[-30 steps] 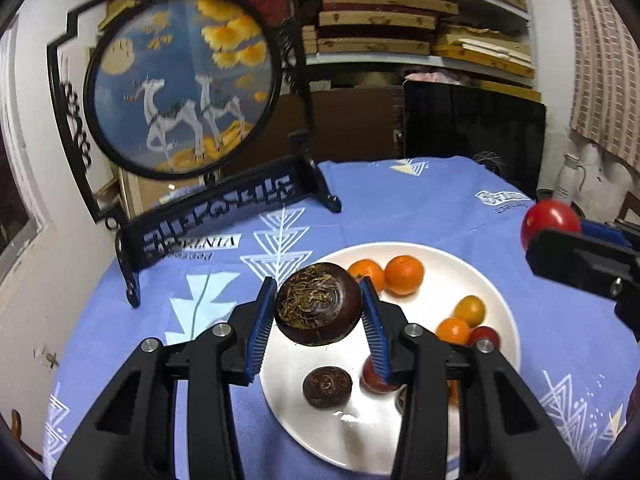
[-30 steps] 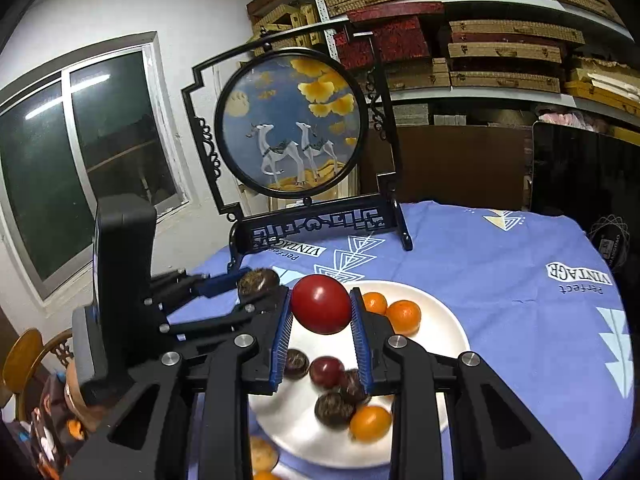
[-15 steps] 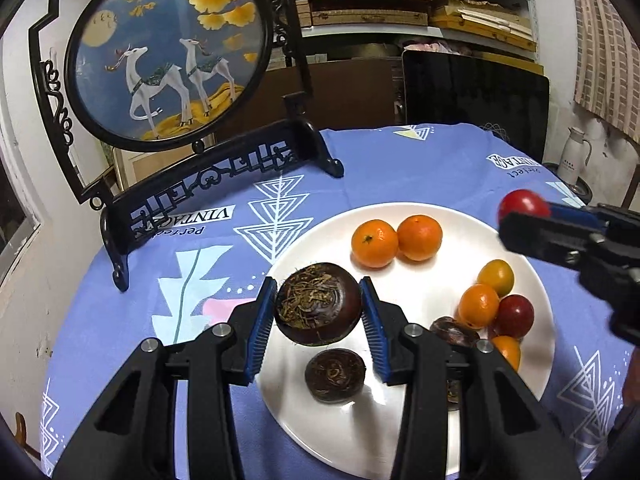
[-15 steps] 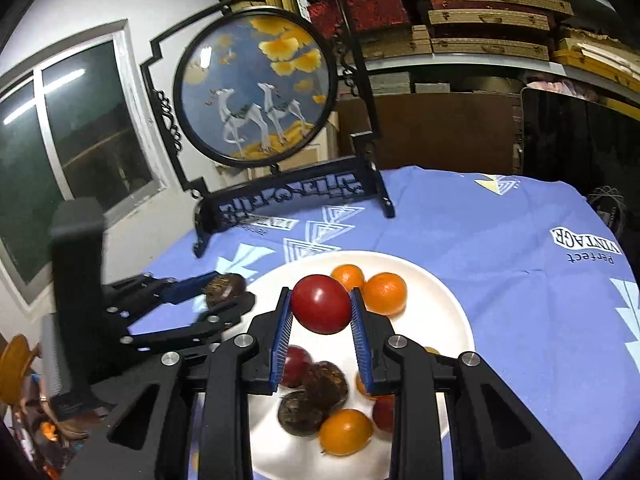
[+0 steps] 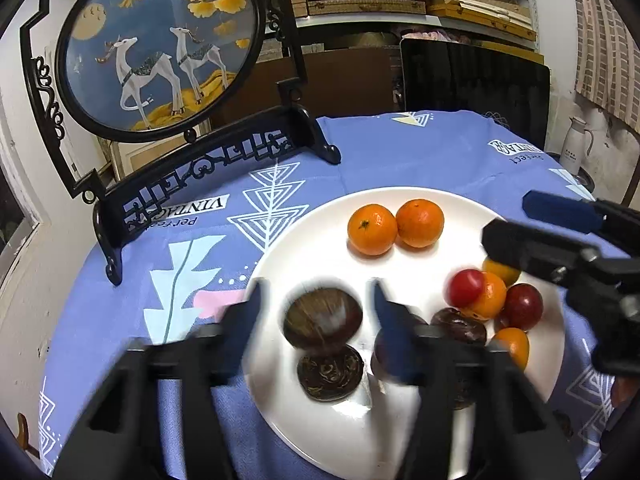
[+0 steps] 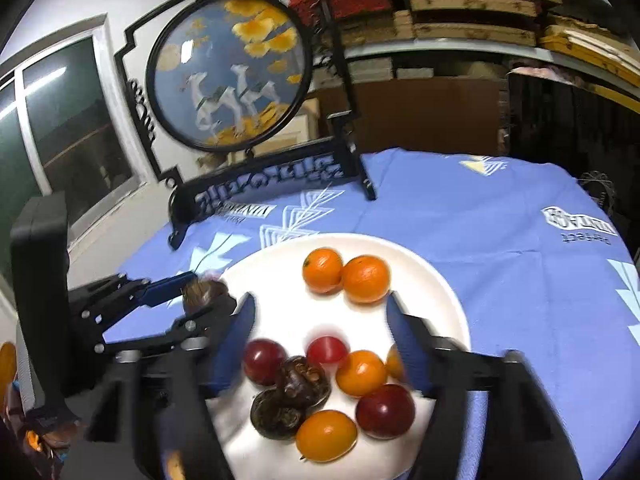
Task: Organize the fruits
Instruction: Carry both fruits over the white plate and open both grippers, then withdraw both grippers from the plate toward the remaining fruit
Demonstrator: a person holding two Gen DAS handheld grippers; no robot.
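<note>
Both grippers have sprung apart since half a second ago. Left gripper (image 5: 316, 312) stands open around the dark fruit (image 5: 323, 322), dropping blurred onto the white plate (image 5: 304, 236)'s near left; right gripper (image 6: 320, 320) is open over the red tomato (image 6: 327, 350), mid-plate. Round, light and likely to roll: grip across the widest part. Oranges (image 5: 372, 229) lie beyond.
</note>
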